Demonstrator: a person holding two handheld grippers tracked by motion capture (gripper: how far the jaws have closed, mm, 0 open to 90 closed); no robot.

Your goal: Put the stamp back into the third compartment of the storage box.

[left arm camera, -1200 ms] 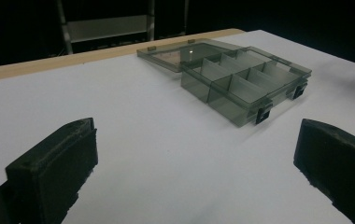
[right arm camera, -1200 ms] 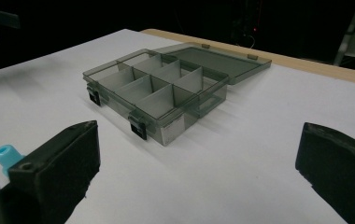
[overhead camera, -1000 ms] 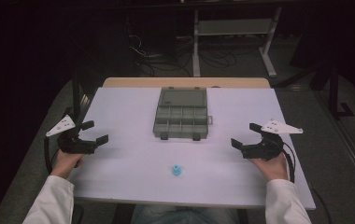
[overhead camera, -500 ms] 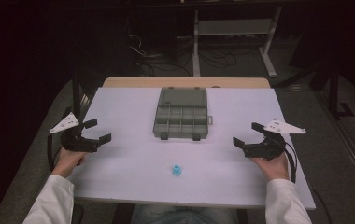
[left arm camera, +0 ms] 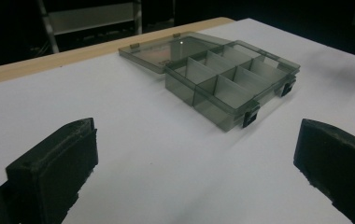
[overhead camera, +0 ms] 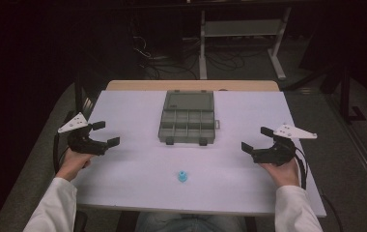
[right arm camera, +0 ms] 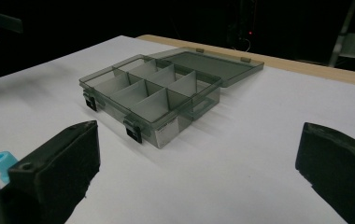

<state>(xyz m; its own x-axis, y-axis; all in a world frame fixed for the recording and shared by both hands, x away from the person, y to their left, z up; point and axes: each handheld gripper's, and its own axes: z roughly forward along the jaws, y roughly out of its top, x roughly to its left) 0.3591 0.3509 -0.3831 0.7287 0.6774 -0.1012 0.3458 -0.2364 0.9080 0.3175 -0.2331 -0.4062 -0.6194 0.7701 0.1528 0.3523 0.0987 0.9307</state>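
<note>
Grey compartment box (overhead camera: 188, 118) sits open at table (overhead camera: 138, 164) centre-back in the high view, lid flat behind it, all cells looking empty. Small blue cap (overhead camera: 183, 176) lies alone near the front edge, well apart from the box. Left gripper (overhead camera: 105, 134) and right gripper (overhead camera: 257, 140) both hover at the table sides, jaws spread wide, holding nothing. Compared with a second ago, both have edged slightly inward and down; nothing else has moved, so pick-up likely hasn't begun.

Left gripper view: jaws wide apart, empty, box (left arm camera: 231, 81) ahead; a blue sliver at the right edge.

Right gripper view: jaws wide apart, empty; cap (right arm camera: 3, 164) just beside the left jaw, box (right arm camera: 152, 95) beyond. Right gripper seems better placed to grab it.
</note>
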